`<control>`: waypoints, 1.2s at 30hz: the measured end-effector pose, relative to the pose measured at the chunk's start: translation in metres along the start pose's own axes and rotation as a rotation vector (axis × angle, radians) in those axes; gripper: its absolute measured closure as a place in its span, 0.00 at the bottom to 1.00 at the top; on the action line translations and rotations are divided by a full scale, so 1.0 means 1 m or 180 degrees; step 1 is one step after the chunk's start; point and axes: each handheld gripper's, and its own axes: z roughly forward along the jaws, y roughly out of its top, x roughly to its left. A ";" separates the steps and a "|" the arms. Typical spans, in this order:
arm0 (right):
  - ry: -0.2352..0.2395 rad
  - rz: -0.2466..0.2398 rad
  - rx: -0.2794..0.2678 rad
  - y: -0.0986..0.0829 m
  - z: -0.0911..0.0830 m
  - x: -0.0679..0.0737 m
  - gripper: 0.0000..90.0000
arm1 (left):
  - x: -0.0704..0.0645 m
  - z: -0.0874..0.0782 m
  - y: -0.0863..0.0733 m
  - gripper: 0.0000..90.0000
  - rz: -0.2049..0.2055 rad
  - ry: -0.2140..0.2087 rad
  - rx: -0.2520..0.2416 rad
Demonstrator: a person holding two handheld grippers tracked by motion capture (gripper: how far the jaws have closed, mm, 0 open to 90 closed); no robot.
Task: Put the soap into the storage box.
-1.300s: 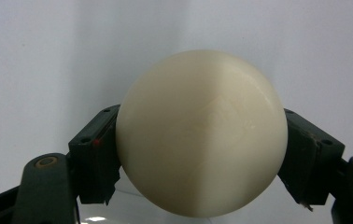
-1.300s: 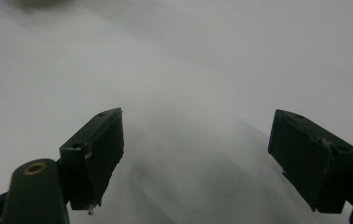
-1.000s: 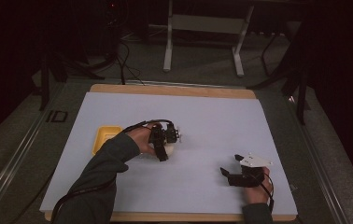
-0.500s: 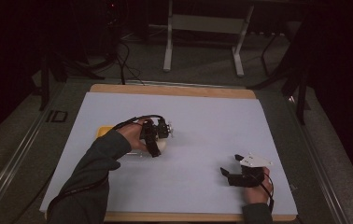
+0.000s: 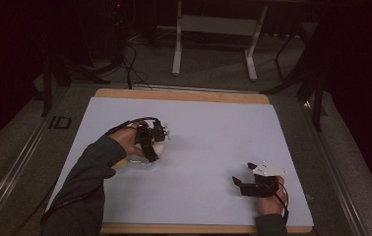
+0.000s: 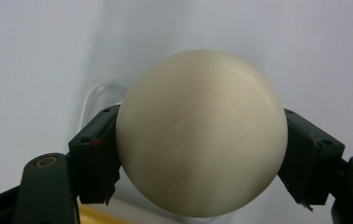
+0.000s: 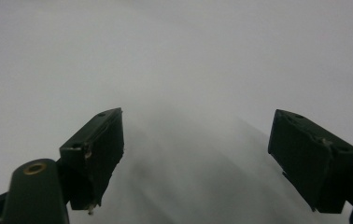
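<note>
On the table, toward its left edge, my left gripper clamps a cream ball. Smooth and round, it could squirt out. My right gripper, jaws apart, holds nothing near the front edge.

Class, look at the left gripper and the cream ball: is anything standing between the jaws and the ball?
Nothing visible does. In the left gripper view the left gripper has a jaw pressed against each side of the cream ball, with no gap and no other object between them.
</note>
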 end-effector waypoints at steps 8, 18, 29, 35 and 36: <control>0.0000 0.0000 0.0001 0.000 0.000 0.000 0.20 | 0.008 -0.005 -0.017 0.27 -0.0139 0.0016 -0.0014; 0.0002 0.0003 -0.0003 0.000 0.000 0.000 0.20 | 0.016 -0.012 -0.040 0.27 -0.0299 0.0055 -0.0043; -0.0007 0.0004 -0.0006 0.000 0.000 0.000 0.20 | 0.027 -0.014 -0.075 0.27 -0.0529 0.0108 0.0024; -0.0009 0.0004 -0.0006 0.000 0.000 0.000 0.20 | 0.034 -0.015 -0.092 0.27 -0.0644 0.0114 0.0039; -0.0009 0.0004 -0.0006 0.000 0.000 0.000 0.20 | 0.034 -0.014 -0.096 0.27 -0.0682 0.0123 0.0037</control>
